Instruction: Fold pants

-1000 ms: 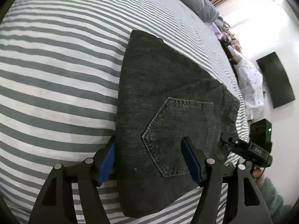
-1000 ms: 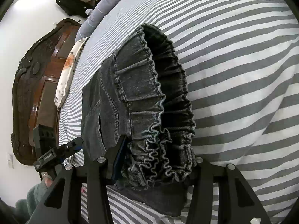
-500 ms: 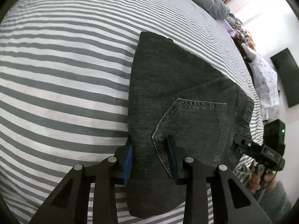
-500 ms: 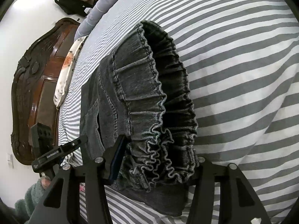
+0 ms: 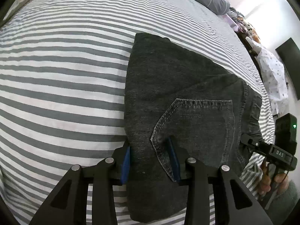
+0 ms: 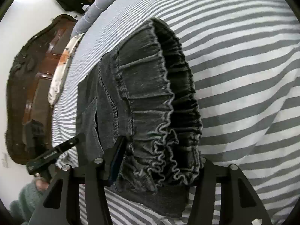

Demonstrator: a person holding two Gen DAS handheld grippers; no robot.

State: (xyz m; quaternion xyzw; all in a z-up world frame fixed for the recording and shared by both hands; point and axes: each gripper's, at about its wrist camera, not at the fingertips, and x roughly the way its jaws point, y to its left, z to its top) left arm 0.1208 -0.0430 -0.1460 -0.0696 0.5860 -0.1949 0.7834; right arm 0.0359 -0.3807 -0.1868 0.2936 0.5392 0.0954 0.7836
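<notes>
the left gripper [image 5: 150,156] clamps the near edge of the folded pants [image 5: 183,101] beside the back pocket [image 5: 196,131], the right gripper [image 6: 159,161], jaws just narrowing, clamps the gathered waistband [image 6: 155,97], and the pants lie on the striped bed [image 5: 65,65].

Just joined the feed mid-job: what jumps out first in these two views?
Dark grey jeans, already folded, lie on a grey-and-white striped bed that fills both views. The left tool grips their folded edge beside the back pocket. The right tool pinches the ruffled elastic waistband bunched between its fingers.
</notes>
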